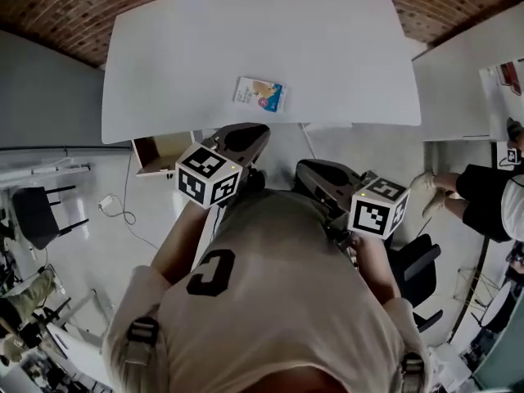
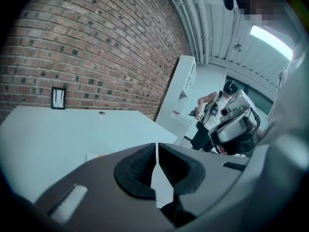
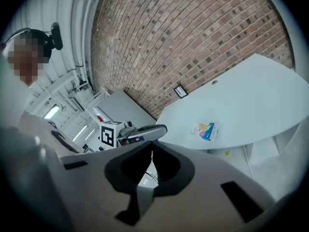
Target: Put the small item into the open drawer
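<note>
The small packet (image 1: 259, 94) lies crosswise on the white table (image 1: 344, 56), ahead, nearer the left gripper (image 1: 243, 140). That one and the right gripper (image 1: 318, 176) are both clenched on nothing.

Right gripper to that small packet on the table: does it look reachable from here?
Probably yes. The packet lies alone on the white table, with nothing between it and the right gripper. The gripper is held back from the table edge with its jaws together, so open them first.
</note>
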`<action>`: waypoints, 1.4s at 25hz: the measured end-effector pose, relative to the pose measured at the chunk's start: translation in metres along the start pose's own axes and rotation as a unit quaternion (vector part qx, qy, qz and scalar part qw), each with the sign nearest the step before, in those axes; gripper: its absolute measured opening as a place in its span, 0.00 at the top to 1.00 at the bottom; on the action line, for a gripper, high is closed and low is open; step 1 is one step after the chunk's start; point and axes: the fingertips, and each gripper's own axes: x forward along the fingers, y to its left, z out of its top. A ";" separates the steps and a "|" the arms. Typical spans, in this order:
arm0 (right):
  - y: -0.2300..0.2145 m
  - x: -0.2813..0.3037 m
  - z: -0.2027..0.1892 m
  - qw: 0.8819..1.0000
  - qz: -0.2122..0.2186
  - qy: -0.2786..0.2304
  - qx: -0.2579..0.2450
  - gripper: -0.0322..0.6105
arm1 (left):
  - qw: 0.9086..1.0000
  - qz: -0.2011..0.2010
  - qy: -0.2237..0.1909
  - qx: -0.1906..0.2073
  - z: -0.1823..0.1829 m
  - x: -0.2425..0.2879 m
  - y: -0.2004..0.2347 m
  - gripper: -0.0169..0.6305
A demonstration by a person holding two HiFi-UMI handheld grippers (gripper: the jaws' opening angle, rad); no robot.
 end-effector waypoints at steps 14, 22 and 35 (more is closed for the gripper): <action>-0.078 -0.059 0.034 0.994 0.104 0.031 0.032 0.94 | 0.986 0.142 0.087 0.004 -0.023 0.102 0.025 0.95; -0.088 -0.075 0.040 0.992 0.113 0.030 0.038 0.94 | 0.972 0.180 0.148 -0.025 -0.062 0.138 0.066 0.91; -0.123 -0.099 0.049 0.994 0.101 0.028 0.041 0.94 | 0.929 0.255 0.268 0.023 -0.116 0.192 0.118 0.74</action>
